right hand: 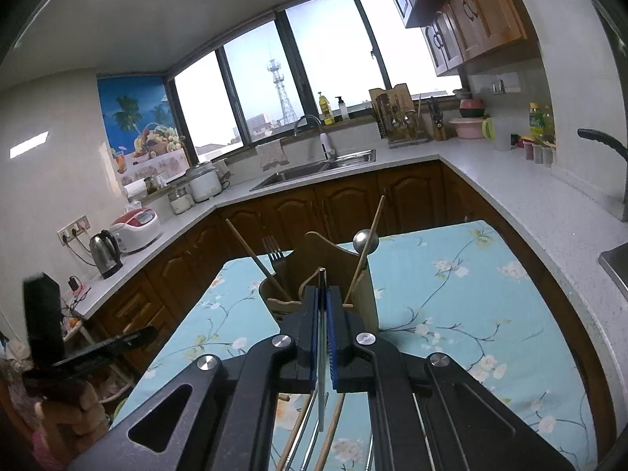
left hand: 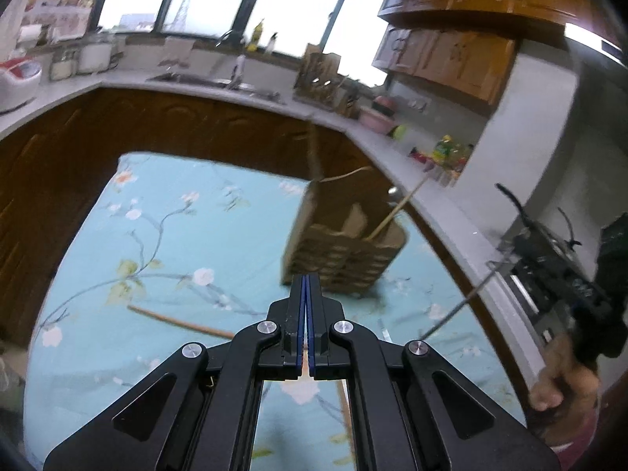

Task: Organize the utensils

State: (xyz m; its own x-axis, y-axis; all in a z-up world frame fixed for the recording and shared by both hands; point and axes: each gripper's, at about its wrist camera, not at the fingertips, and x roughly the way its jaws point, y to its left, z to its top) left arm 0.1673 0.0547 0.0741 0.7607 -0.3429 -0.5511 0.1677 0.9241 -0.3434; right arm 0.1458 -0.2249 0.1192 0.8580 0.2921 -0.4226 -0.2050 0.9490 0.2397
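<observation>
While clamped in right tool [right hand: 322, 306], metal utensil [right hand: 322, 357] just before wooden holder [right hand: 365, 298]

Home kitchen, wooden cabinets [right hand: 337, 204], steel sink [right hand: 314, 168] under windows [right hand: 298, 66], rice cooker [right hand: 137, 229], kettle [right hand: 104, 253] on countertop [right hand: 522, 192]

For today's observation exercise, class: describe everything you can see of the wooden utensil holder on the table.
The slatted light-brown wooden utensil holder stands upright on the blue floral tablecloth. It has a tall curved back panel and separate compartments behind a low slatted front. In the right wrist view, a wooden chopstick and a metal fork lean in its left compartment; another chopstick and a round-ended metal utensil stand on its right. Neither gripper touches it.
</observation>
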